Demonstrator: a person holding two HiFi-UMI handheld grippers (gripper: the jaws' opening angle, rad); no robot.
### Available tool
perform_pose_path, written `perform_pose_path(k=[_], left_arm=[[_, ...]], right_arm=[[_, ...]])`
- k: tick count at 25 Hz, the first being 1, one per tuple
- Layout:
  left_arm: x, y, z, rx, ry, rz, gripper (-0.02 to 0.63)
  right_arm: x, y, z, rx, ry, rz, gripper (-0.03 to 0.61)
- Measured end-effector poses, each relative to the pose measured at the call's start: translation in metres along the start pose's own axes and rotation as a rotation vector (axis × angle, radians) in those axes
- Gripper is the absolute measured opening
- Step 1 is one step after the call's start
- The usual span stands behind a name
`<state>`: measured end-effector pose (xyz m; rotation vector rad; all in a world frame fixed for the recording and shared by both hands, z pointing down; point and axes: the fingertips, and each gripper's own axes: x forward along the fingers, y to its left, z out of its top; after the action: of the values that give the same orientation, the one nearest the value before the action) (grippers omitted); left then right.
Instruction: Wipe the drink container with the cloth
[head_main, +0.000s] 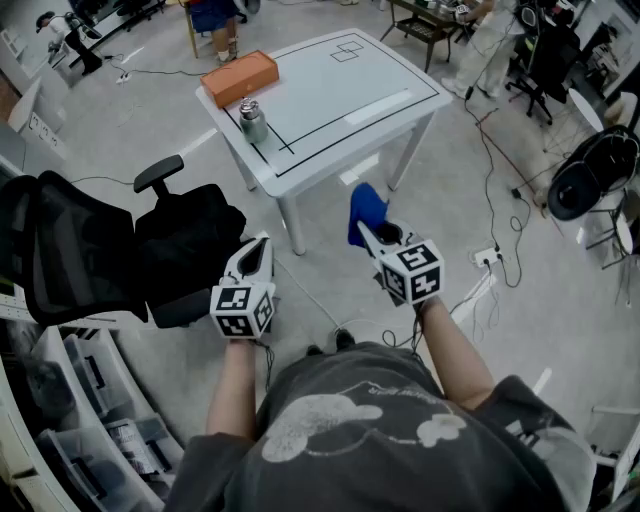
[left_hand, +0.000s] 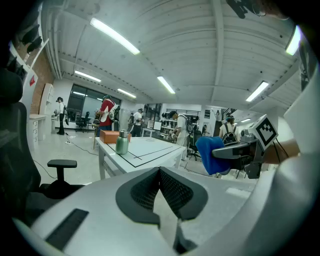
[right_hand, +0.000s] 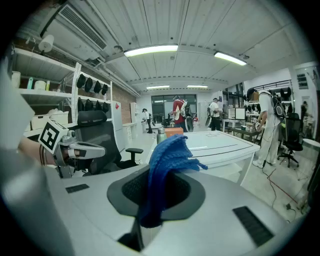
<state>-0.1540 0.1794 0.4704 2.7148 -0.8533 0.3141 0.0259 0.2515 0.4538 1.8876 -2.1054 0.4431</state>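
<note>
Head view shows the task barely under way: the right tongs (head_main: 372, 236) are pinching a blue knitted cloth (head_main: 367, 213), which hangs from them in the air short of the white rectangular table (head_main: 340, 90), off its near edge and well apart from the bottle. The left tongs (head_main: 260, 250) are pressed together with nothing between them and are also held short of the table's near edge. The green metal drink container with a silver lid (head_main: 252, 121) stands upright at the table's near-left corner, just beside an orange rectangular box (head_main: 240, 78) that lies along the left edge. No part of the cloth touches the container, so by my reading the cloth is in hand and all of the wiping is left, along with the approach to the table and probably steadying the bottle with the free tongs. The tabletop is pale and smooth, marked with a thin black outline and a small pair of squares at its far corner, and bare apart from these two things. Left of the table, a black mesh office chair (head_main: 110, 250) stands on the grey floor (head_main: 520, 270); black cables trail across that floor to the table's right. Beyond the table's far side, other people stand among desks and chairs under long ceiling lights.
</note>
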Motion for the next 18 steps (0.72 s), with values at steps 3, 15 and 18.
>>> perform_pose_path(k=[3, 15, 18], left_arm=[[-0.001, -0.002, 0.002, 0.003, 0.003, -0.004, 0.002], [-0.026, 0.030, -0.019, -0.030, 0.017, 0.004, 0.002], [-0.030, 0.042, -0.016, -0.033, 0.007, 0.007, 0.003]], right_arm=[[-0.001, 0.002, 0.003, -0.005, 0.000, 0.001, 0.044], [0.015, 0.028, 0.000, 0.020, 0.002, 0.001, 0.044], [0.019, 0.036, 0.002, 0.010, -0.003, -0.003, 0.044]])
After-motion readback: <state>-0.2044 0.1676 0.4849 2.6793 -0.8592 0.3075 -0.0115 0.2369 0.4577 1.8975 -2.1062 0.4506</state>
